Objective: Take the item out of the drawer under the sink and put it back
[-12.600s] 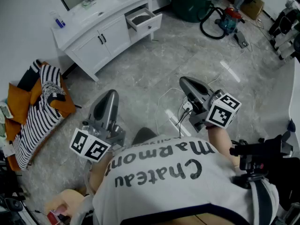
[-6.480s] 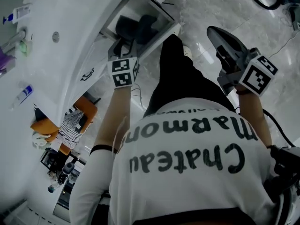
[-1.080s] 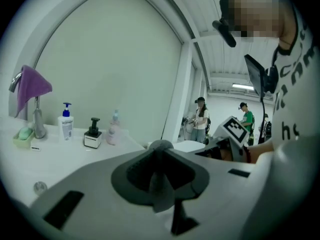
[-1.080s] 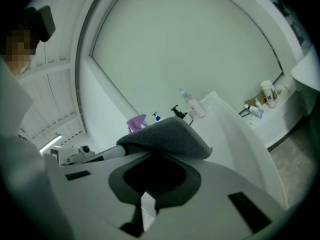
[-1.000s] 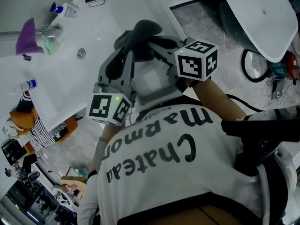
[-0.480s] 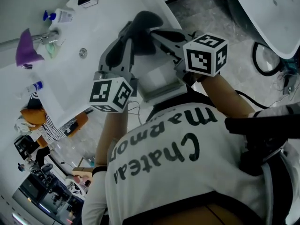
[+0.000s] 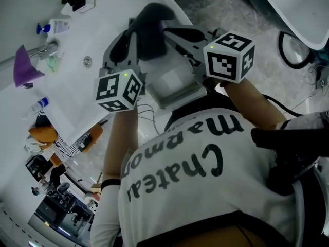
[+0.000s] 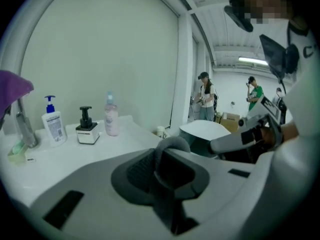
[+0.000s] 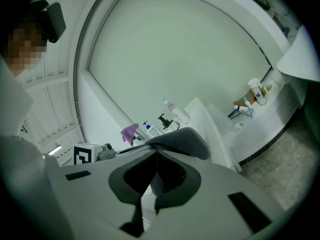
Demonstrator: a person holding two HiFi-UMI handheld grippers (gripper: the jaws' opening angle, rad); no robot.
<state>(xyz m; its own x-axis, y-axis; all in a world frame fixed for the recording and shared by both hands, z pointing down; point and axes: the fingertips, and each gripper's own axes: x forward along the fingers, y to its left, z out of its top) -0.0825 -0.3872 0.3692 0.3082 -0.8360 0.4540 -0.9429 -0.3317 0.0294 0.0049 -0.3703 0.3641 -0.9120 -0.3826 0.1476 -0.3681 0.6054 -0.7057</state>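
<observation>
A dark grey soft item (image 7: 150, 27) hangs above the open white drawer (image 7: 177, 98) of the sink cabinet. Both grippers hold it. My left gripper (image 7: 138, 35) is shut on its left side, and in the left gripper view the item (image 8: 170, 156) fills the gap between the jaws of that gripper (image 8: 170, 171). From the right, my right gripper (image 7: 174, 33) is shut on the same item; in the right gripper view a grey flap of the item (image 9: 182, 140) sticks out above this gripper (image 9: 155, 181). The drawer's inside is partly hidden by the grippers.
The white counter (image 7: 77, 86) carries a faucet with a purple cloth (image 7: 24, 66), a pump bottle (image 7: 52, 25) and a black dispenser (image 7: 78, 1). A white tub (image 7: 298, 4) stands at the upper right. Striped clothes (image 7: 61, 145) lie at the left. Two people (image 8: 206, 96) stand far off.
Both grippers and the dark item have drifted slightly up and to the left in the head view, still over the drawer. The hold on the item is unchanged.
</observation>
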